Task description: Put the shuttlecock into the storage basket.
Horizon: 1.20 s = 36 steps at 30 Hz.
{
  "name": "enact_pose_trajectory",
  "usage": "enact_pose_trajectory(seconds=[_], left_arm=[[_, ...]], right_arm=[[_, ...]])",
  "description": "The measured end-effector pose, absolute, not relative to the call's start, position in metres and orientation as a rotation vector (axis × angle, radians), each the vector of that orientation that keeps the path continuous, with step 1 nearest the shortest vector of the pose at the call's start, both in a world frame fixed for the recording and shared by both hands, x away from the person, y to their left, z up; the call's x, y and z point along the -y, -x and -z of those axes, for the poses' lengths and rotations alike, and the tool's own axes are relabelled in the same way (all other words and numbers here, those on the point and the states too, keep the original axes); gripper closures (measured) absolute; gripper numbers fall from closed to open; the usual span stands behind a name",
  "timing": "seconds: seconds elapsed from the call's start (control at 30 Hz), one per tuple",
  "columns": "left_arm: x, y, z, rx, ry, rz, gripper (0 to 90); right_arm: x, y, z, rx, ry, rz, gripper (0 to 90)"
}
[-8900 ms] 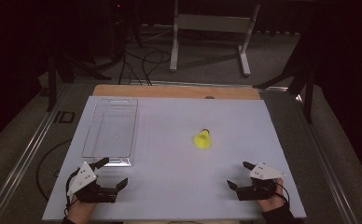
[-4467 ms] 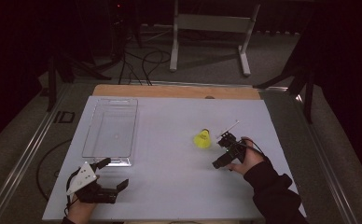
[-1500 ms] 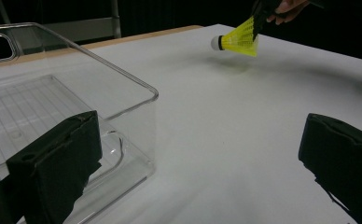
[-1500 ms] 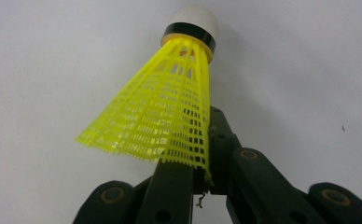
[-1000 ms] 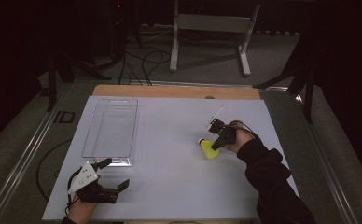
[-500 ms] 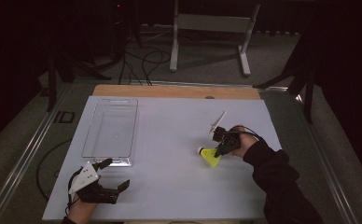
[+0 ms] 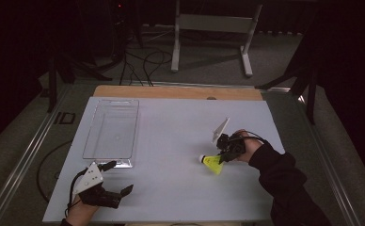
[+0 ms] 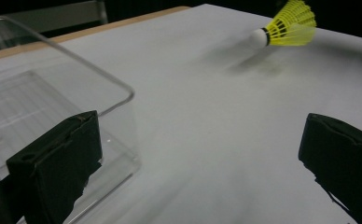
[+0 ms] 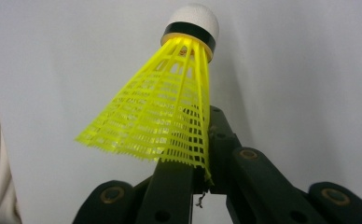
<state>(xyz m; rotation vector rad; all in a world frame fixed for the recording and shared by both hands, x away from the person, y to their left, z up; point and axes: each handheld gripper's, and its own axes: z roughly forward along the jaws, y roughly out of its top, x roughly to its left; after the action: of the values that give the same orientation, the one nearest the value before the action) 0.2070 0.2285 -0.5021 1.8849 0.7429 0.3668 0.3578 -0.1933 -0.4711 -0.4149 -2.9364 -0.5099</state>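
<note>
A yellow shuttlecock (image 7: 212,163) with a white cork tip hangs just above the white table sheet (image 7: 171,141), right of centre, tip pointing left. My right gripper (image 7: 220,159) is shut on the rim of its mesh skirt. The right gripper view shows the jaws (image 9: 195,163) pinching the skirt's edge, with the shuttlecock (image 9: 170,112) standing out beyond them. My left gripper (image 7: 119,178) rests open near the front left corner, nothing between its fingers. In the left gripper view (image 8: 198,154), the shuttlecock (image 8: 291,25) is far off at the upper right, its shadow beneath it.
A clear plastic tray (image 7: 89,136) lies on the left half of the sheet, its near corner (image 8: 100,84) just ahead of my left gripper. A wooden strip (image 7: 171,92) runs along the table's far edge. A metal stand (image 7: 213,28) and cables are on the floor beyond.
My right gripper has carried the shuttlecock a little toward the near edge of the table. The left gripper has stayed where it was.
</note>
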Motion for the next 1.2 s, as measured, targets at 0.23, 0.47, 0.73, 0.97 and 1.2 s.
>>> enact_pose_trajectory(seconds=[0.23, 0.47, 0.73, 0.97, 1.2], left_arm=[[-0.224, -0.213, 0.477, -0.663, -1.99, -0.209, 0.2], [-0.219, -0.223, 0.462, -0.579, -2.07, -0.117, 0.2], [-0.213, -0.237, 0.448, -0.535, -2.155, -0.068, 0.2], [-0.202, -0.245, 0.427, -0.449, -2.194, -0.045, 0.1], [-0.186, -0.254, 0.411, -0.37, -2.262, 0.006, 0.2]], right_arm=[[0.186, -0.347, 0.468, 2.937, 0.276, 0.52, 90.0], [0.174, -0.334, 0.456, 2.961, 0.166, 0.542, 90.0], [0.165, -0.327, 0.446, 2.975, 0.109, 0.54, 90.0], [0.165, -0.325, 0.444, 2.98, 0.108, 0.528, 90.0], [0.163, -0.322, 0.439, 2.986, 0.087, 0.516, 90.0]])
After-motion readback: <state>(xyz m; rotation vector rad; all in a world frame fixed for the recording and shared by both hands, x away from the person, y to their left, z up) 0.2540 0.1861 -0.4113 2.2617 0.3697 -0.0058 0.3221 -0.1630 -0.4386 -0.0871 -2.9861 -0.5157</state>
